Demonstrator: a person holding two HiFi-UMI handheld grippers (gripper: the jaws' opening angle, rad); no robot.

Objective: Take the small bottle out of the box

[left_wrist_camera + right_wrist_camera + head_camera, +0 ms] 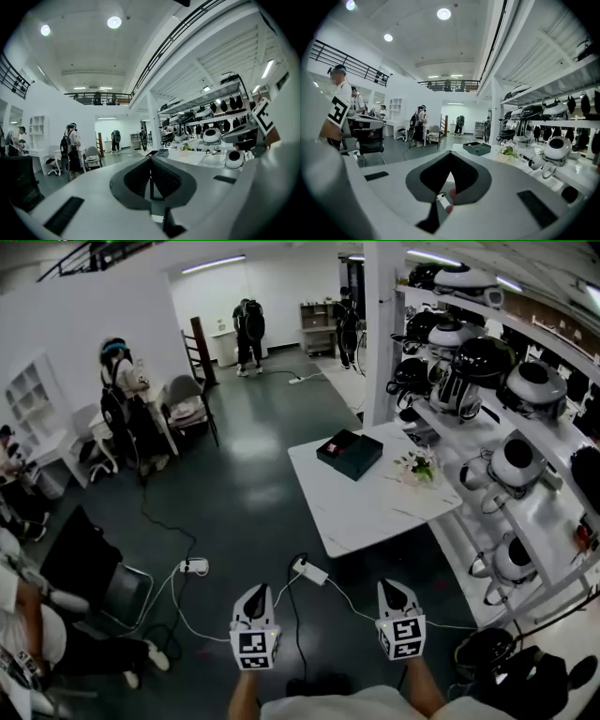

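You hold both grippers low and near, well apart from the table (375,507); the left gripper (258,589) has its jaws pressed together on nothing; so has the right gripper (391,584); each carries a black-and-white square marker (254,646); the dark box (349,454) lies on the table's far left corner; a reddish patch shows inside; the bottle is too small to tell.

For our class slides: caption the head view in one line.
Shut and empty, the left gripper and right gripper hang short of the white table bearing a box.
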